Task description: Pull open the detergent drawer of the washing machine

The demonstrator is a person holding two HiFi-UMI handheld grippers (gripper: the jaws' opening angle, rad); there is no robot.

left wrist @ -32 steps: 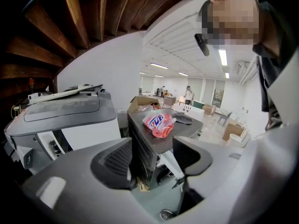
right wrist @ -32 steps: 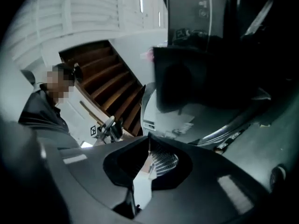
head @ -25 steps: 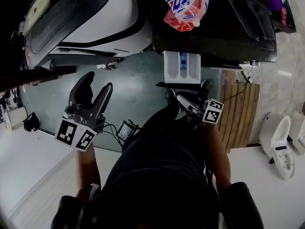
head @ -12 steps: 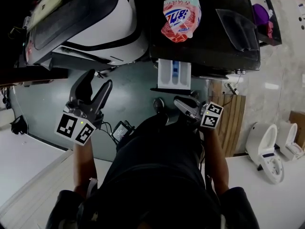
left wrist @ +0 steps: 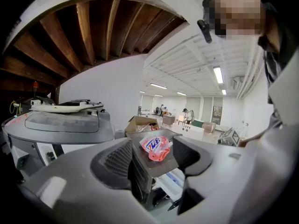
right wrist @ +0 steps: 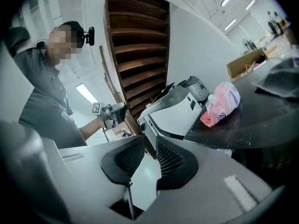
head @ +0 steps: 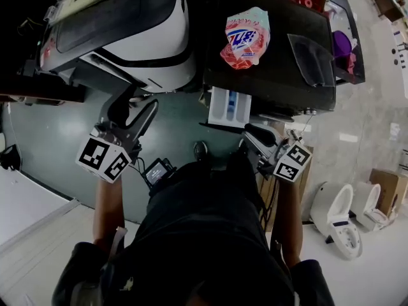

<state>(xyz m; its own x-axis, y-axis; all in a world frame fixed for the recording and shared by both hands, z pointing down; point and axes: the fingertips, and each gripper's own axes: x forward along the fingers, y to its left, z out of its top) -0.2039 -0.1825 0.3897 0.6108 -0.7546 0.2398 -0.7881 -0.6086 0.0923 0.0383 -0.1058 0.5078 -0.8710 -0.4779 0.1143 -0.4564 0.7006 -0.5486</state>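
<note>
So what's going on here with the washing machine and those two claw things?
A person stands at a dark washing machine with a gripper in each hand. Its white detergent drawer is already pulled out. Neither gripper touches it. The right gripper is held short of it; its jaws have just been opening, with nothing between them. The left gripper is open and empty, off to the side. A detergent bag lies on top of the machine.

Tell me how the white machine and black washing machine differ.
The white machine has a pale shell; the black washing machine is dark. The black washing machine's detergent drawer stands pulled out; the white machine shows none open. A pink detergent bag lies on the black one, not the white. Both stand side by side.
</note>
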